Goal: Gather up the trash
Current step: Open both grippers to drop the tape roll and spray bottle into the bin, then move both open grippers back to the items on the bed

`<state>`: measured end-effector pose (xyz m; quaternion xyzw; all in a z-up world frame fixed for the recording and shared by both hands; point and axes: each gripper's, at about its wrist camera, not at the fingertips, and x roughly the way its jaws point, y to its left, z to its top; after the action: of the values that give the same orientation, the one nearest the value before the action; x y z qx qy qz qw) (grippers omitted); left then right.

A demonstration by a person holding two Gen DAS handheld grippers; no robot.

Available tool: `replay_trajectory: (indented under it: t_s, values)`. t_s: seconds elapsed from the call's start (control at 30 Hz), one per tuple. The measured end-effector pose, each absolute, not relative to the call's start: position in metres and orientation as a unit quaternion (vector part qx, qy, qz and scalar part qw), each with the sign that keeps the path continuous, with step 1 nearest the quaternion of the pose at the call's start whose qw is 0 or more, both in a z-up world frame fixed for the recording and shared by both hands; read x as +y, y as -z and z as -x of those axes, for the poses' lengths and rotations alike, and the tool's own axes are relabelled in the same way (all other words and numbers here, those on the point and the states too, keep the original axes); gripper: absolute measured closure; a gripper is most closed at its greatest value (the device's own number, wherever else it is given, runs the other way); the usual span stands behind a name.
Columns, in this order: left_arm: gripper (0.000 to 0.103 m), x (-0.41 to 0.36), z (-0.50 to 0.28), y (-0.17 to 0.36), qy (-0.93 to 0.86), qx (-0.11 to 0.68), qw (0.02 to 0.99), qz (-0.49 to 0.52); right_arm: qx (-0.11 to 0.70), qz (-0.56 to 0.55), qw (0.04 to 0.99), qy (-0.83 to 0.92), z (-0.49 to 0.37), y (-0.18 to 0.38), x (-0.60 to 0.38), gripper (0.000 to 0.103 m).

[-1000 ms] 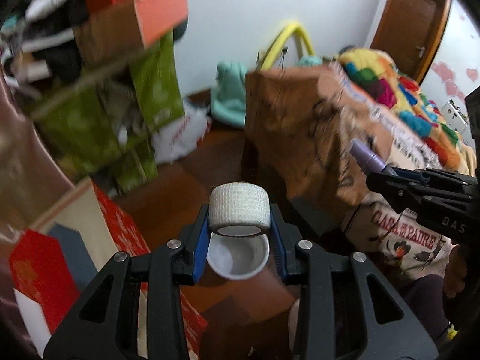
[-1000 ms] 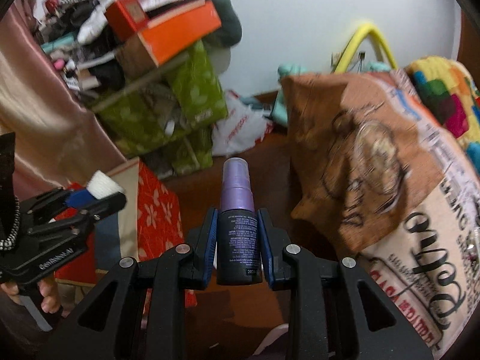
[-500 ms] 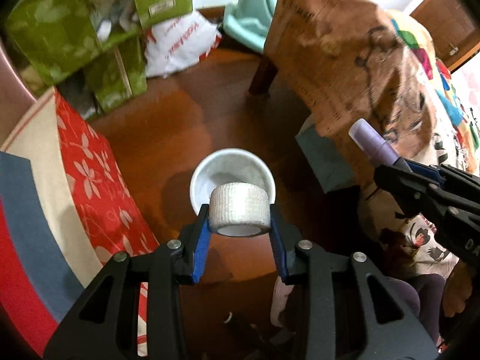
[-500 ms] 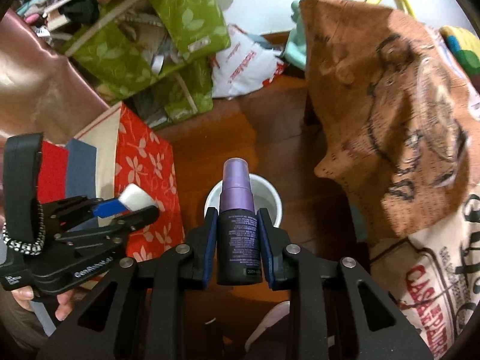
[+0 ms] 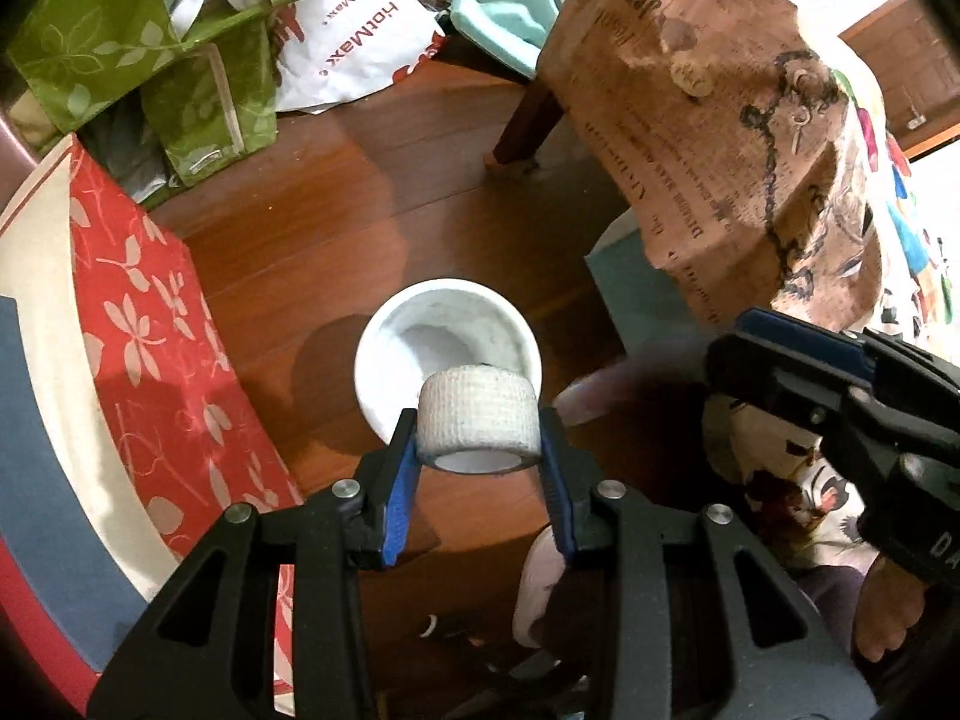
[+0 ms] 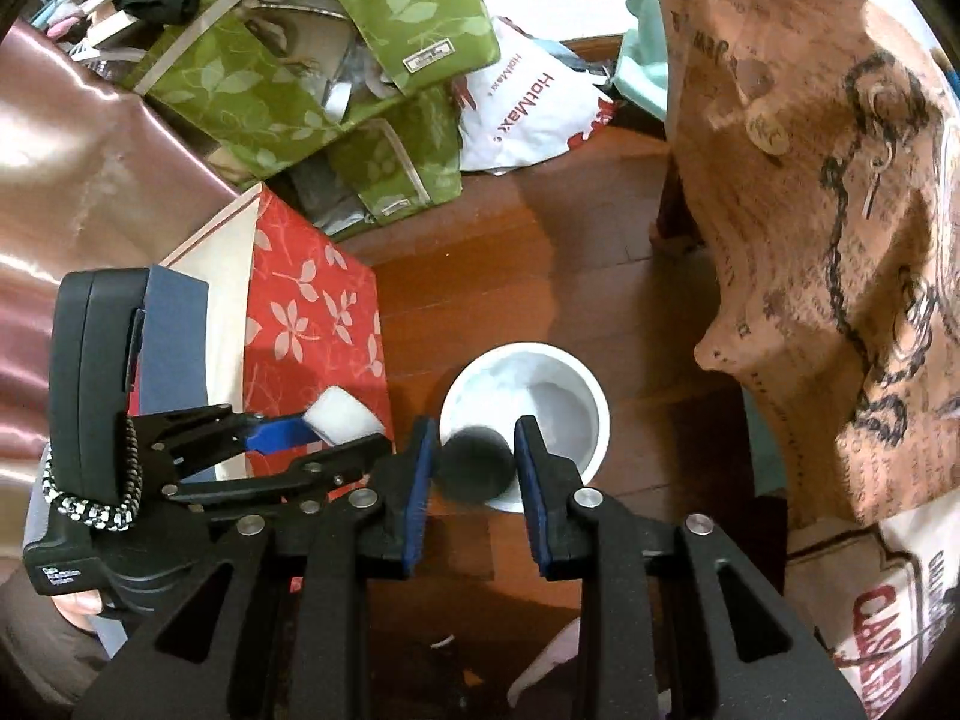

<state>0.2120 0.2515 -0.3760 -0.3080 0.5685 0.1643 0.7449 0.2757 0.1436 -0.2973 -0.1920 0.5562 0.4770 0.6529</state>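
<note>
left gripper: jaws just eased wider, bandage roll still between pads, centre frame, bore facing the camera | right gripper: jaws just parted, blurred dark bottle loose between them, long axis unreadable | white bin: on floor below both

In the left wrist view the bin stands on the floor at mid-frame, just above the left tongs, which have the tape roll between them. A patterned box lies at the left edge, storage bags at the upper left, a plastic bag to their right. A draped cloth fills the upper right; the right tongs enter from the right. In the right wrist view a blurred bottle sits between the right tongs, over the bin's lower rim.
</note>
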Motion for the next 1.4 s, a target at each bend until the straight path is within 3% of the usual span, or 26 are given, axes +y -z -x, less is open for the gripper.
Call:
replay_trajectory:
  t_s: [0.1, 0.47, 0.97, 1.4]
  values:
    - [0.051, 0.251, -0.214, 0.373, -0.174, 0.575, 0.743, 0.295, 0.548, 0.192, 0.662, -0.474, -0.277, 0.292, 0.140, 0.066]
    - [0.051, 0.242, -0.194, 0.328, -0.197, 0.546, 0.771, 0.263, 0.515, 0.207, 0.690, -0.465, -0.271, 0.264, 0.117, 0.066]
    - [0.051, 0.207, -0.152, 0.199, -0.219, 0.434, 0.846, 0.220, 0.420, 0.195, 0.748, -0.474, -0.237, 0.172, 0.065, 0.066]
    - [0.051, 0.126, -0.135, 0.097, -0.199, 0.340, 0.905, 0.159, 0.328, 0.143, 0.808, -0.468, -0.209, 0.085, -0.023, 0.066]
